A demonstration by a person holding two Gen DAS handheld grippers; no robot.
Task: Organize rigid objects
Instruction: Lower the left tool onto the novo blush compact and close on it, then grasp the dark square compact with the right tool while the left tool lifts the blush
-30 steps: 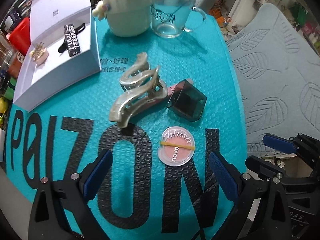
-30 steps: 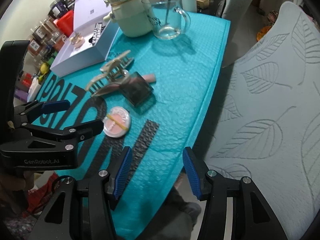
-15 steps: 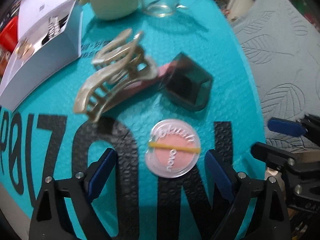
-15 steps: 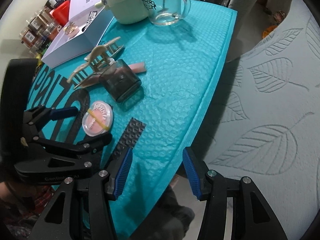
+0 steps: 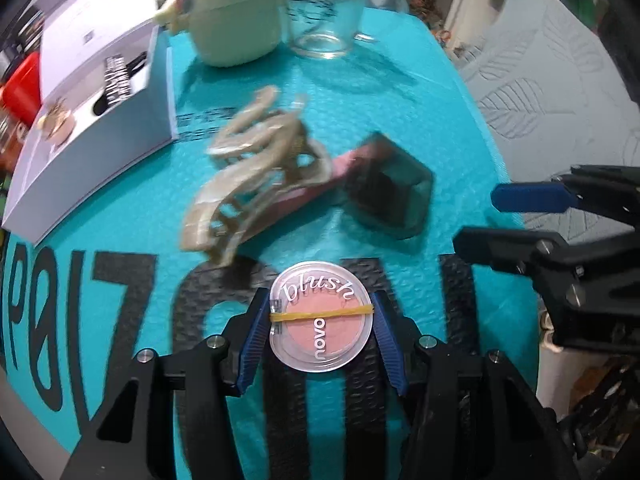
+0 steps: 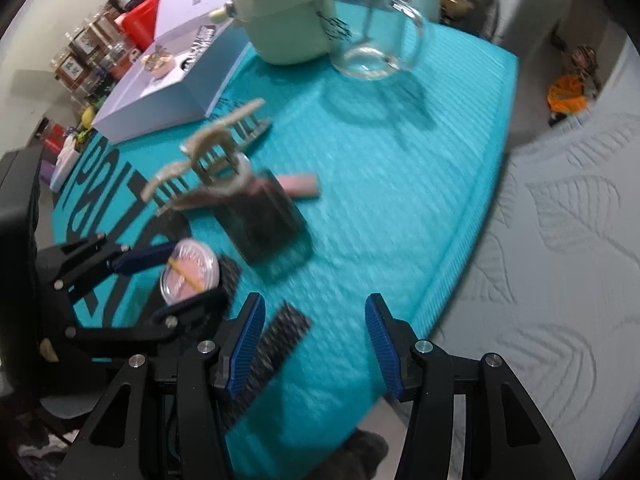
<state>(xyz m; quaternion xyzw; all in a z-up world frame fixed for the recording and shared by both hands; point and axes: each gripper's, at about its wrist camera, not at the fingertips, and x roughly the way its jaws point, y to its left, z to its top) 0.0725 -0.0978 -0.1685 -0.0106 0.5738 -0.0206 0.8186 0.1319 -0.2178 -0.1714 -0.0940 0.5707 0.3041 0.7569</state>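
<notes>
Two grippers work over a teal mailer (image 5: 400,112) spread on the worktop. The left gripper (image 5: 322,320) points steeply down, its jaws just closed so that both blue pads press the rim of one round blush compact (image 5: 321,317) from either side. The compact lies flat on the black lettering near the mailer's front edge, a yellow rubber band across its clear lid. In the right wrist view the same compact (image 6: 189,277) sits between the left gripper's (image 6: 176,276) pads.

The right gripper (image 6: 314,344) also tilts steeply down, off to the right of the left one, over the mailer's edge. Its jaws stand partly open with nothing between them.

Just beyond the compact lie one beige hair claw (image 5: 256,172), one dark translucent square case (image 5: 394,192) and one pink stick (image 5: 340,168); the stick seems to run under the claw and the case, though blur makes that hard to judge. At the far left stands one open white box (image 5: 100,128) holding one small gold-toned clip (image 5: 56,122) and one black item with white print (image 5: 118,76). At the back stand one pale green jar (image 5: 236,24) and one glass mug (image 5: 332,16).
</notes>
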